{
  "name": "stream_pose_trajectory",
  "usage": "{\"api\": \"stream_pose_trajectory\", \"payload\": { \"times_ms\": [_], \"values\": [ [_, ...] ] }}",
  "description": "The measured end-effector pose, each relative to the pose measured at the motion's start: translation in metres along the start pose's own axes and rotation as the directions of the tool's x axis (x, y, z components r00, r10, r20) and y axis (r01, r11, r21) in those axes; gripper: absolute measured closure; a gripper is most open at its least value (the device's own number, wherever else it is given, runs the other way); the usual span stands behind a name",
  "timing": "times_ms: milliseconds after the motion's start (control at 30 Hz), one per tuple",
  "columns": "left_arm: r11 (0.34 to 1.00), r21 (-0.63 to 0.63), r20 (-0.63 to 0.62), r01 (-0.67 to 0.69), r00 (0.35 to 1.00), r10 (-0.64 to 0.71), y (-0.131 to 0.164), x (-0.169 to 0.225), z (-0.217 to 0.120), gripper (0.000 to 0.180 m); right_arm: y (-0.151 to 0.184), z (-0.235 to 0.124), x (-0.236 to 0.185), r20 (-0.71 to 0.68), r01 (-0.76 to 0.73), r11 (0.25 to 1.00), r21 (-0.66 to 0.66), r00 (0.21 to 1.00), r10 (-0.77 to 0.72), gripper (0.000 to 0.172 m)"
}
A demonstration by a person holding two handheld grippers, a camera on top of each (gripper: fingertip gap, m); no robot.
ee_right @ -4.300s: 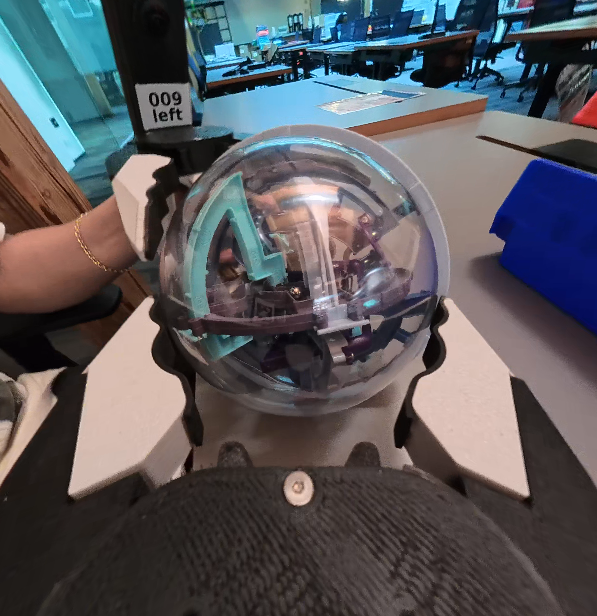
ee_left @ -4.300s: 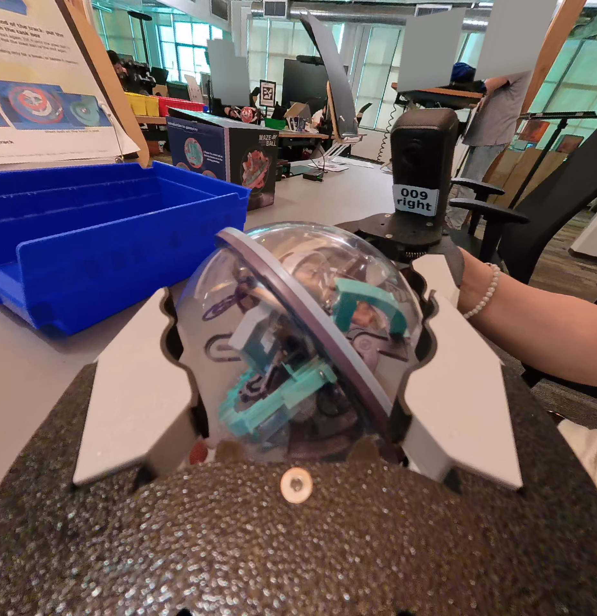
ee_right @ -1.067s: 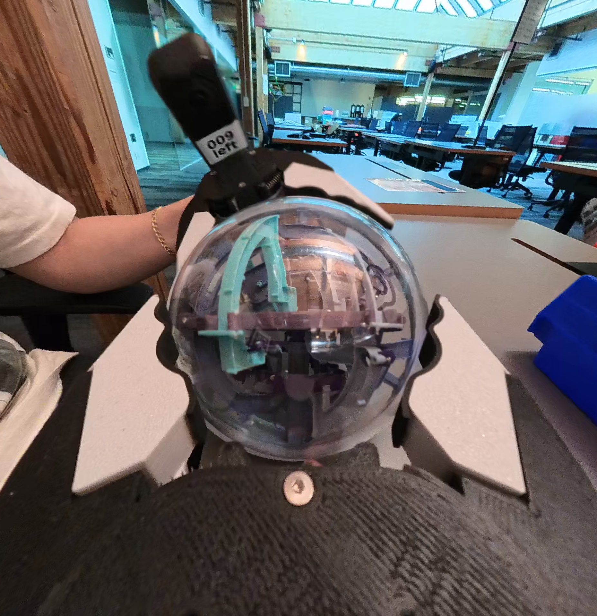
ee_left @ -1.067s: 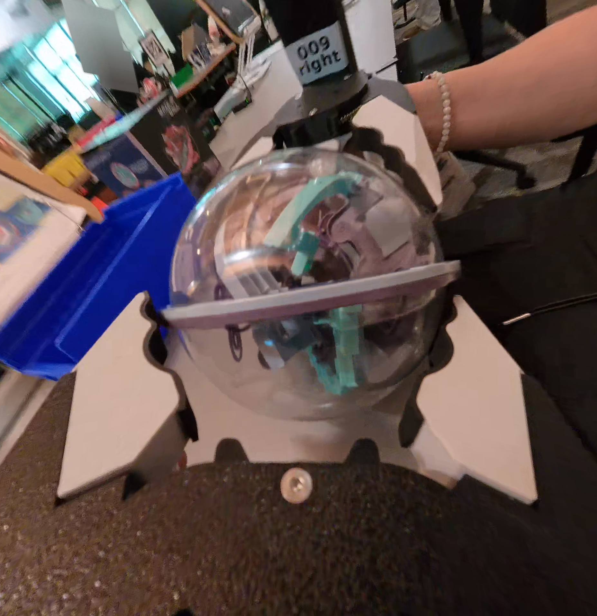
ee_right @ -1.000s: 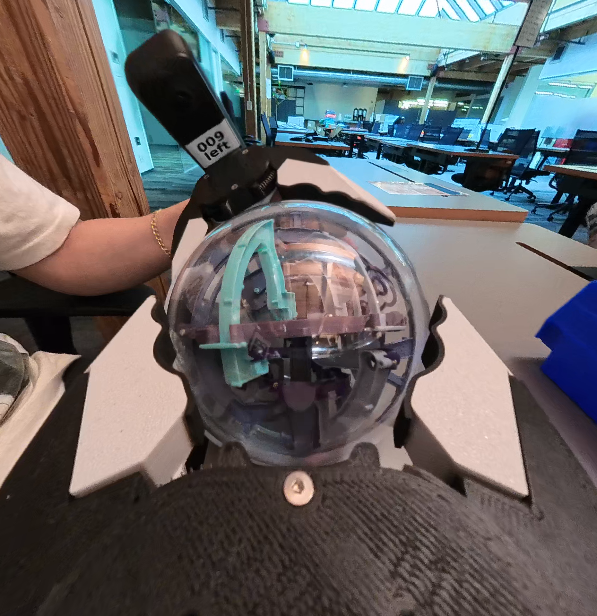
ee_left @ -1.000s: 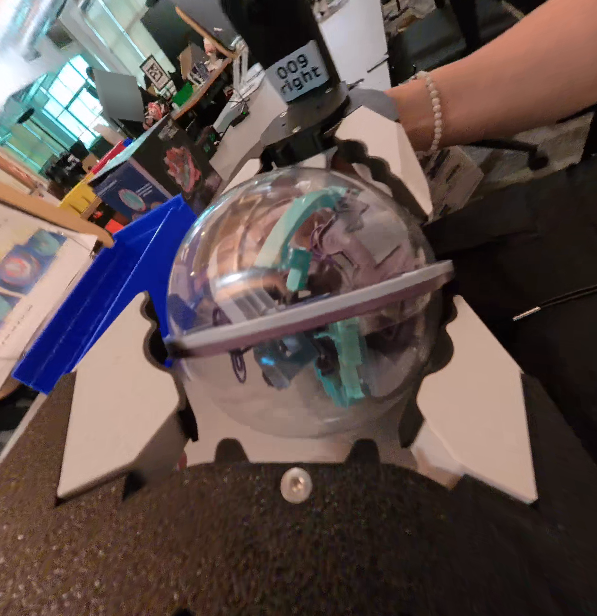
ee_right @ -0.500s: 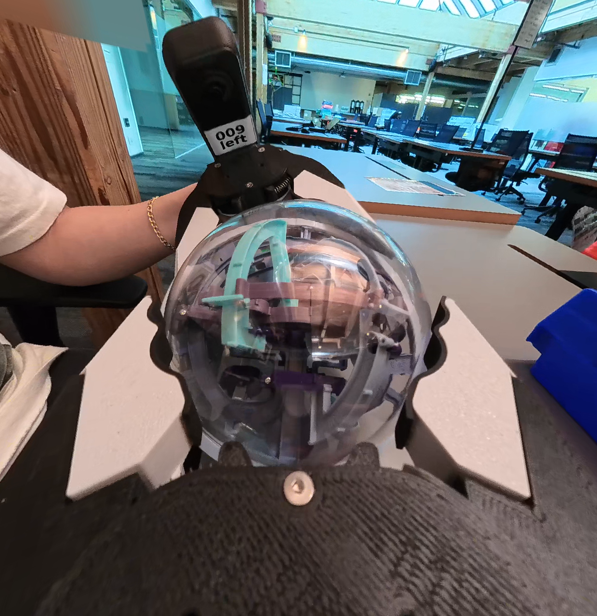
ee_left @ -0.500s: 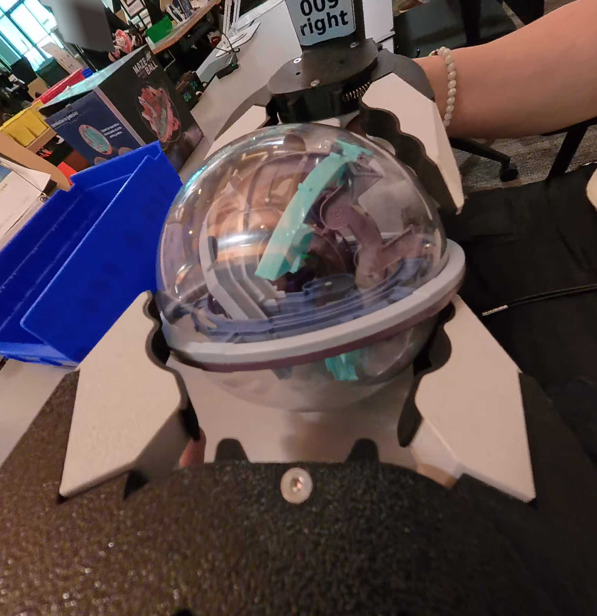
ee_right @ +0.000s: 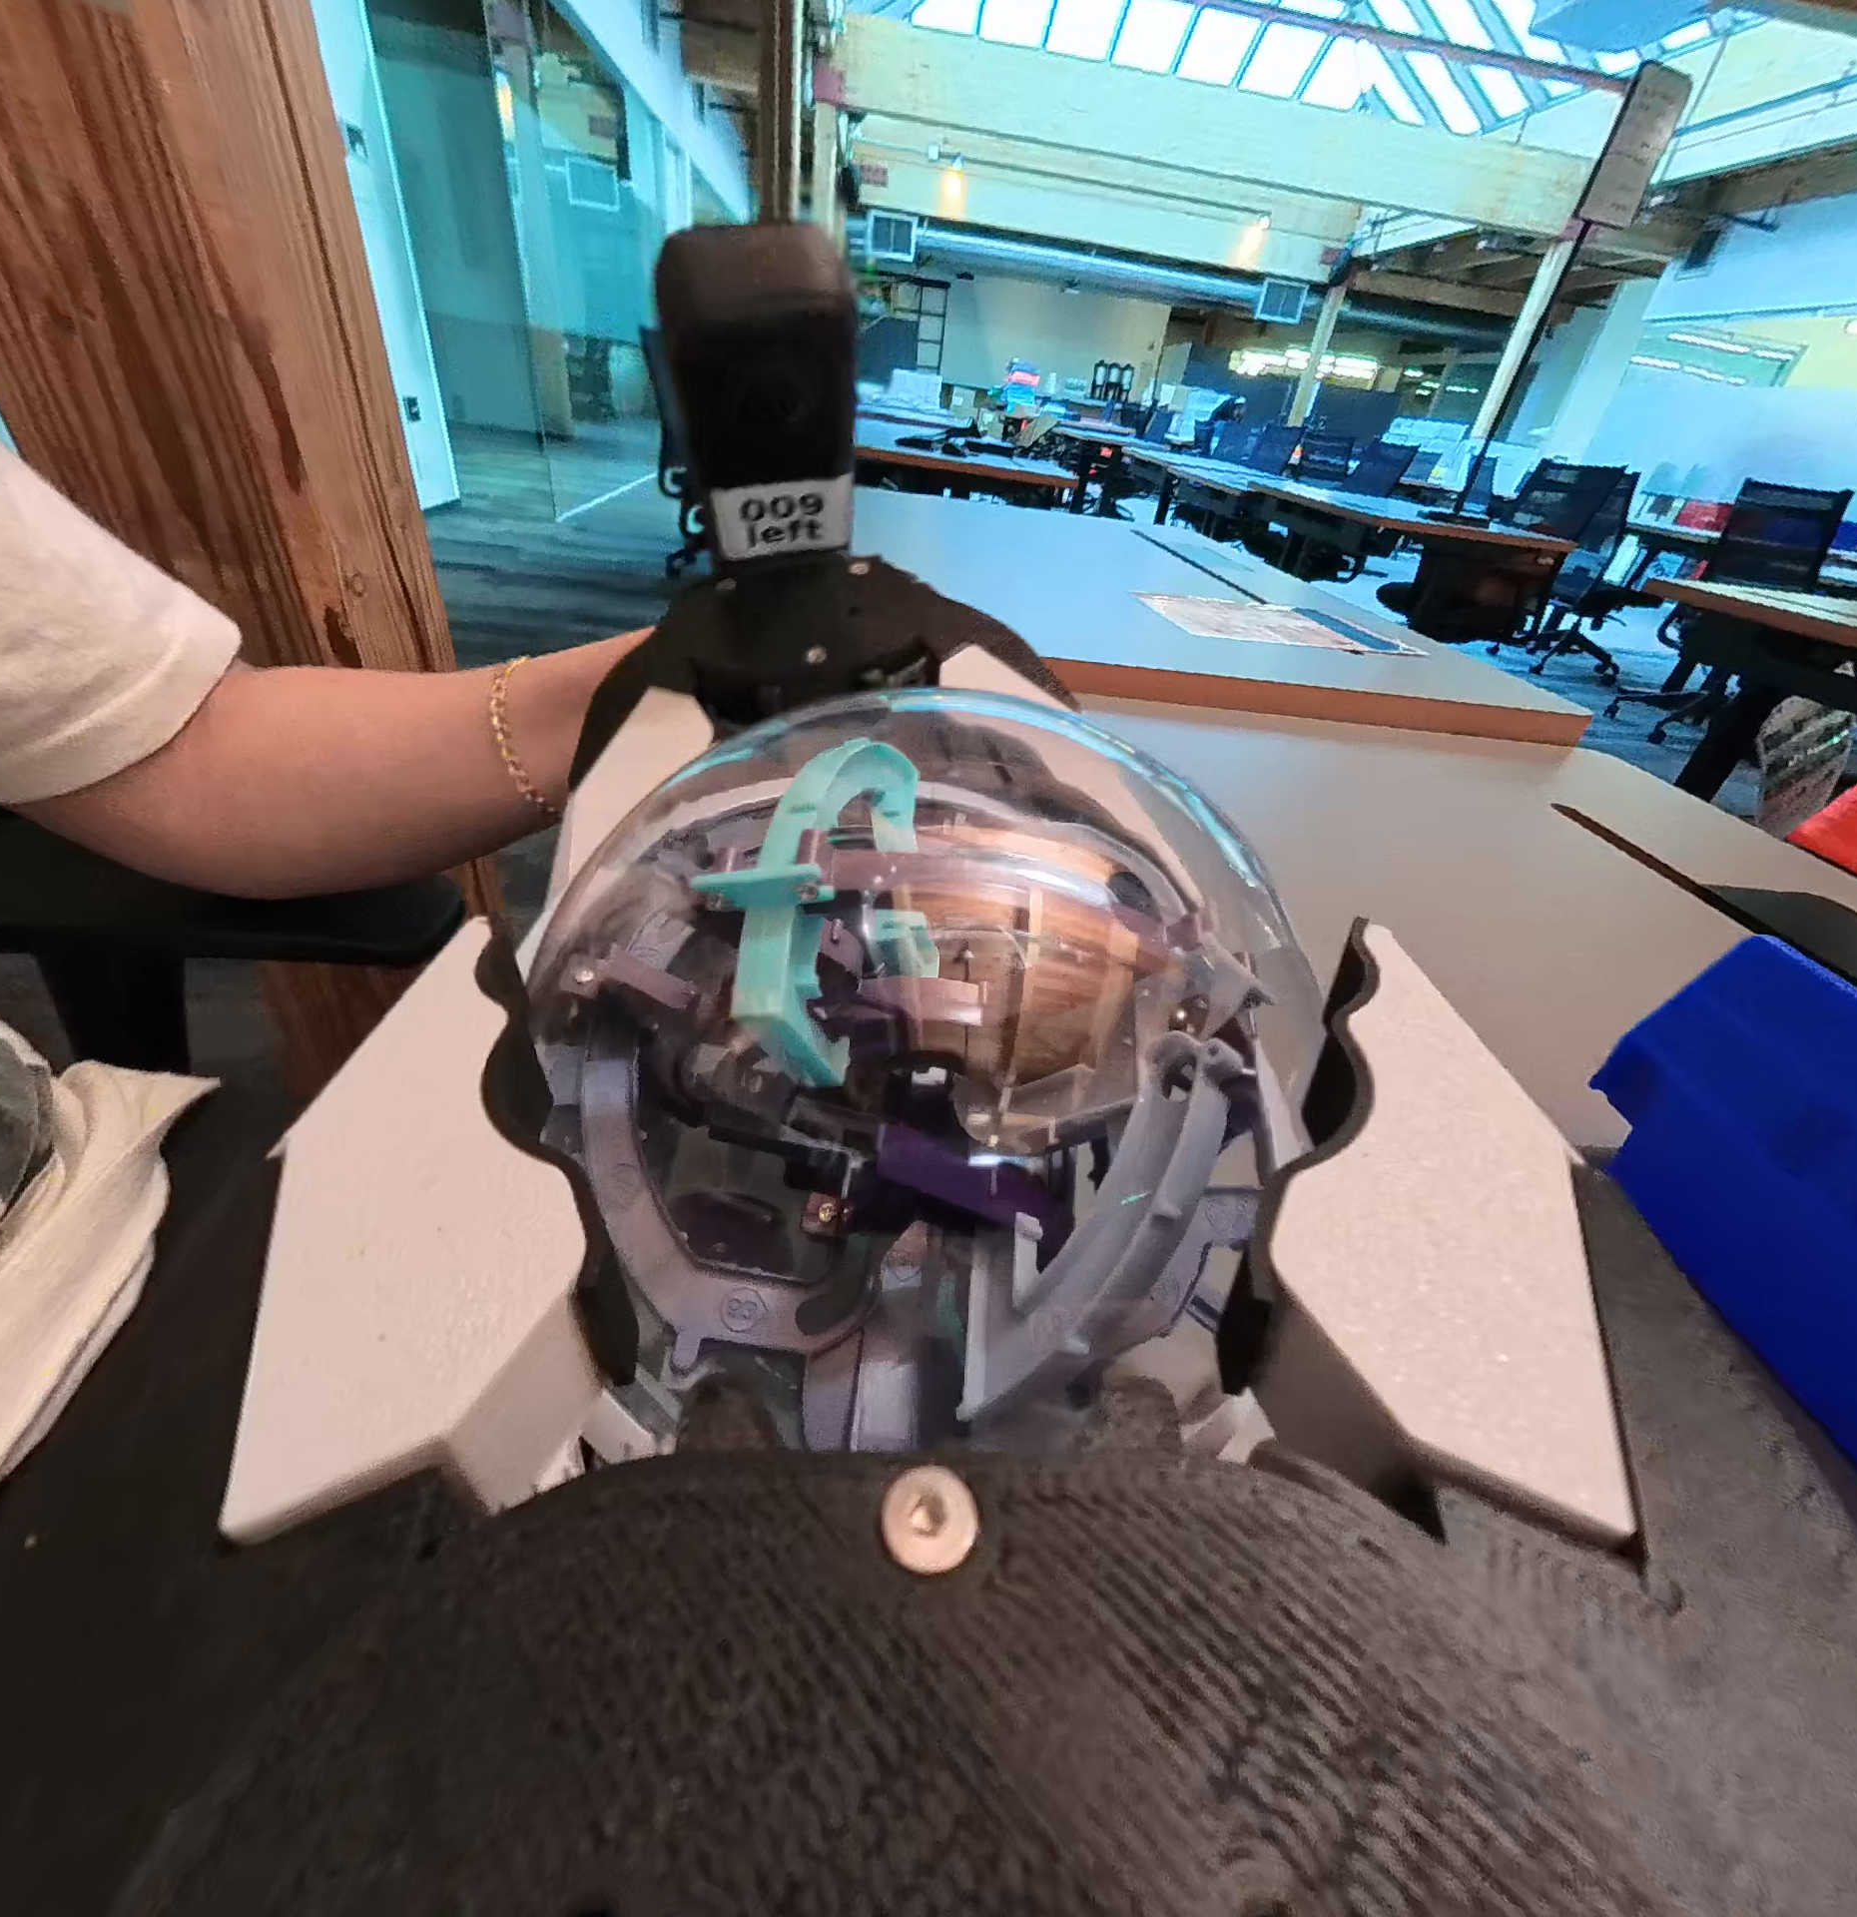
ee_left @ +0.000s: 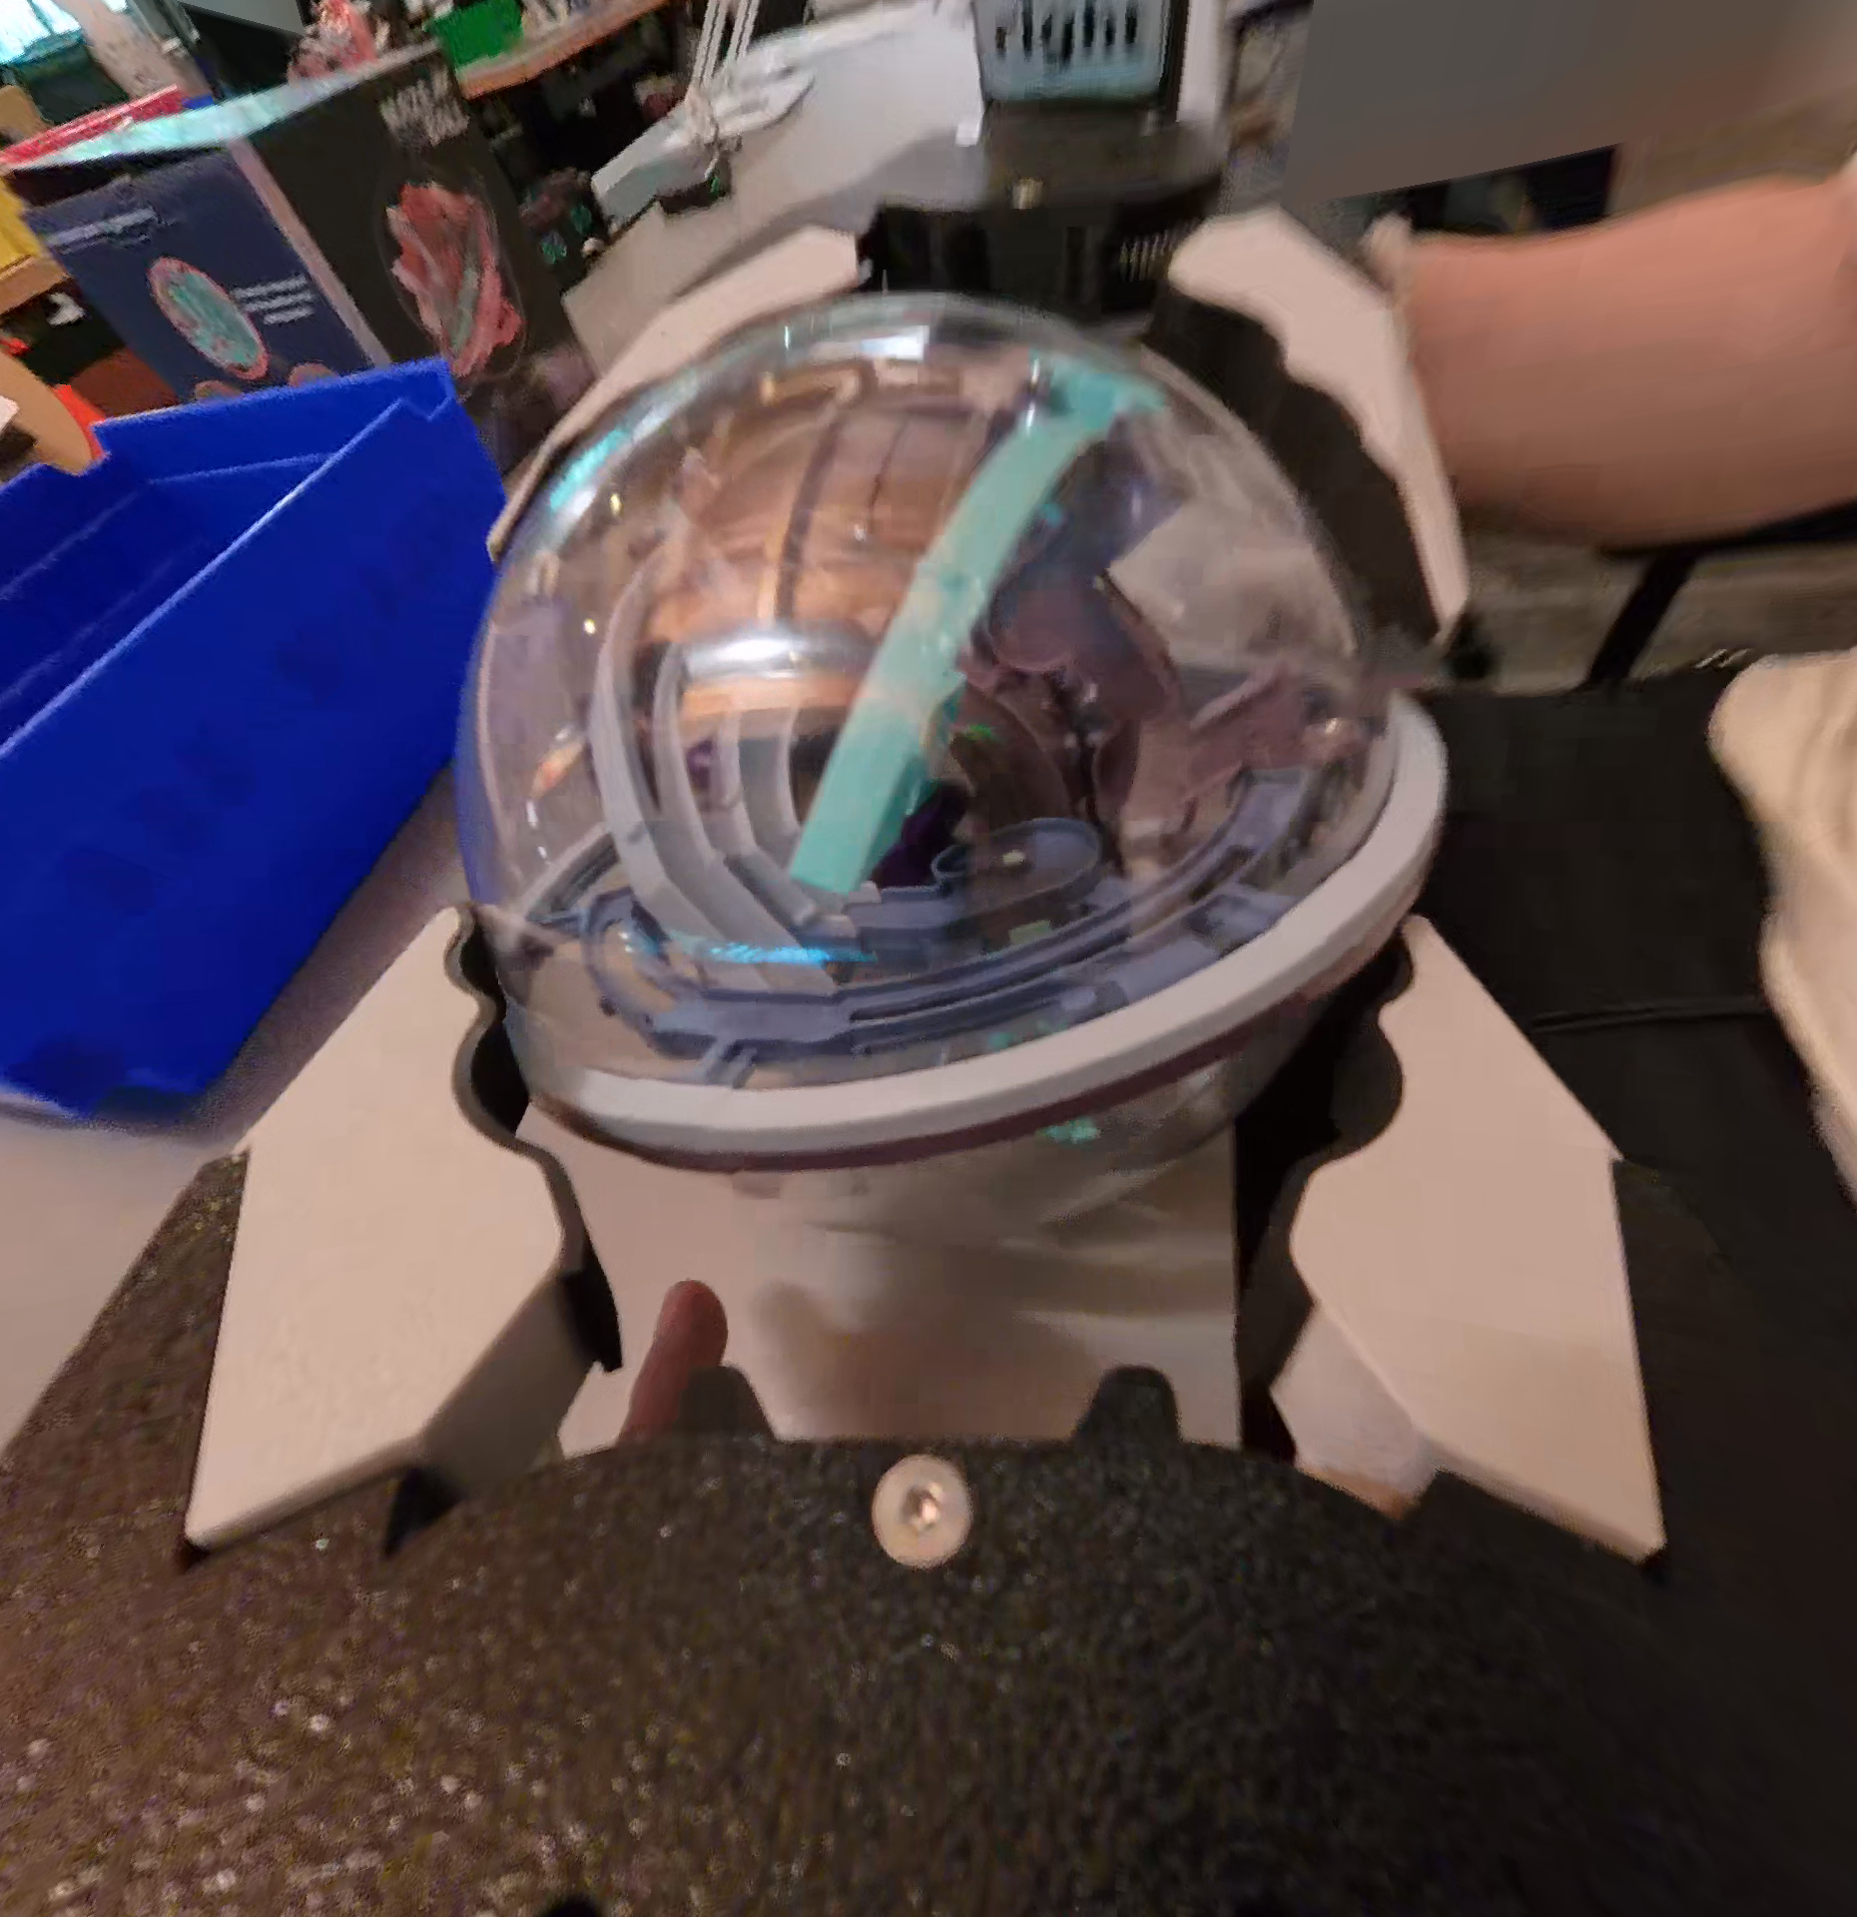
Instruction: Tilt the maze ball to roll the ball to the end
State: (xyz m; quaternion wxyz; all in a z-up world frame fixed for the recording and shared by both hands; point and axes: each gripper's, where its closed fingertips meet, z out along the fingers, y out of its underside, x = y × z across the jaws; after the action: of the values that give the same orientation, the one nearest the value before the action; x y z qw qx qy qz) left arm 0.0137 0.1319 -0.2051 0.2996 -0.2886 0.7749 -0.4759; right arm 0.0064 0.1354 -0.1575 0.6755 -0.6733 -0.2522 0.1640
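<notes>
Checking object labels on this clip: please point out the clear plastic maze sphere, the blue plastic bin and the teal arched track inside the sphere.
Clear plastic maze sphere (ee_right: 1007, 788): right wrist view, upper dome.
Blue plastic bin (ee_left: 198, 788): left wrist view, near side wall.
Teal arched track (ee_left: 945, 643): left wrist view, middle of the strip.

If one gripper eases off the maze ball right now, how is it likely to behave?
The maze ball is a smooth, clear, round shell, so it would probably slip or roll out. It looks rigid, likely light: mostly air around thin plastic tracks. Both the left gripper and right gripper cradle it with scalloped pads, which probably helps.
</notes>
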Motion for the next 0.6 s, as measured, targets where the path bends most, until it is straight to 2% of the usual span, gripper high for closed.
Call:
{"api": "stream_pose_trajectory", "payload": {
  "times_ms": [133, 233, 333, 467, 600],
  "values": [
    [0.987, 0.097, -0.093, 0.125, 0.989, -0.116, -0.015, 0.007, -0.01, 0.029, 0.002, 0.001, -0.005, 0.023, 0.029, 0.999, -0.022, 0.999, -0.029, 0.022],
    [0.964, 0.144, -0.146, 0.223, 0.968, -0.203, -0.024, 0.008, -0.015, 0.023, 0.002, 0.001, -0.006, 0.025, 0.026, 0.999, -0.021, 0.999, -0.026, 0.022],
    [0.963, 0.139, -0.1, 0.231, 0.971, -0.218, -0.022, -0.003, -0.015, 0.043, 0.002, 0.001, -0.005, 0.019, 0.021, 1.0, -0.023, 1.0, -0.02, 0.022],
    [0.96, 0.127, -0.09, 0.251, 0.966, -0.241, -0.02, -0.006, -0.016, 0.043, 0.002, 0.0, -0.001, 0.007, 0.004, 1.0, -0.011, 1.0, -0.004, 0.024],
    [0.957, 0.078, -0.053, 0.278, 0.96, -0.275, -0.007, -0.013, -0.018, 0.044, 0.0, -0.008, 0.009, -0.03, -0.025, 1.0, 0.004, 0.999, 0.025, 0.037]
  ]
}}
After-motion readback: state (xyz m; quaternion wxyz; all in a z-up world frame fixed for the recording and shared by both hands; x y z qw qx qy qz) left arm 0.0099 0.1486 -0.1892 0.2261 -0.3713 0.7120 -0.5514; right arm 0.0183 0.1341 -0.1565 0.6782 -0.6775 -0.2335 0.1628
